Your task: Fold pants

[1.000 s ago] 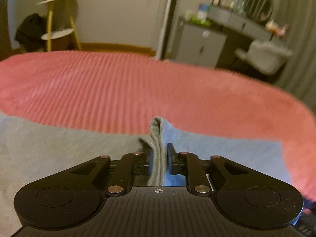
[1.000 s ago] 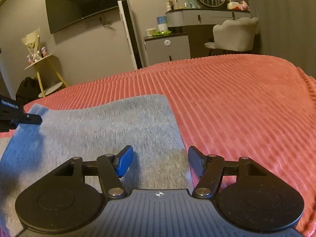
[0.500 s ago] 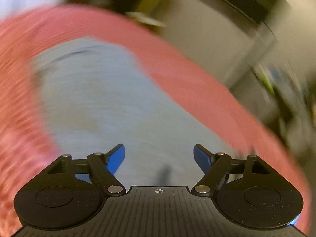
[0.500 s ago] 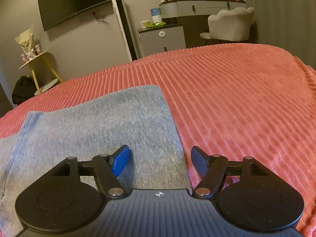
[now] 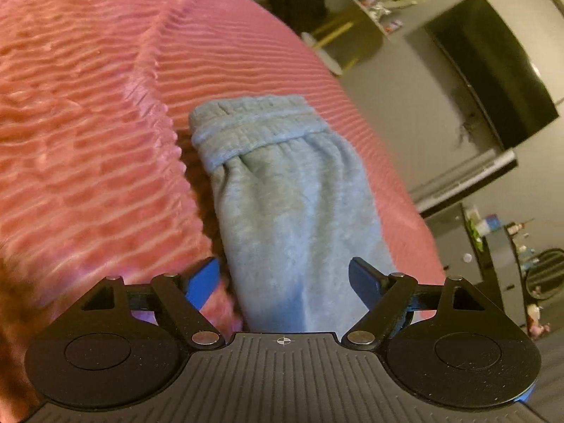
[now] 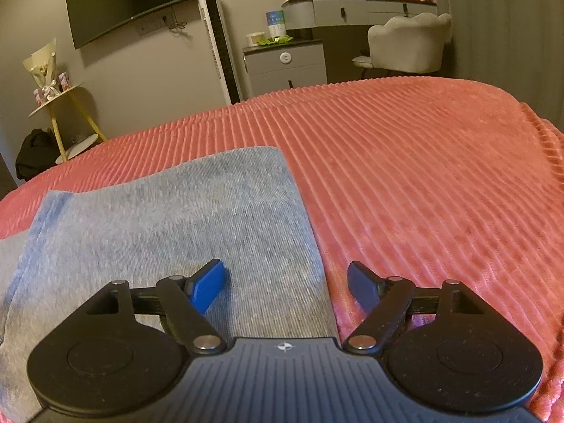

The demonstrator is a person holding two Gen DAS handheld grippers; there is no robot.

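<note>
**Fold laid down, both grippers releasing**

The left gripper point(image 5: 284, 280) is standing wide, nothing between its blue pads, having just been opening. Ahead of it the pale grey-blue knit jogger pants point(image 5: 292, 190) are lying on the ribbed coral-pink bedspread point(image 5: 88, 112), elastic waistband at the far end. The right gripper point(image 6: 286, 283) is likewise spreading wide and gripping nothing, straddling the pants' folded edge. Judged progress: one fold is lying flat; a further fold is probably remaining.

Dim, warm indoor light. The left view is tilted and softly blurred, the bedspread point(image 5: 105, 105) smeared at its edges. The right view is sharper; fisheye bends both frames' borders.
</note>
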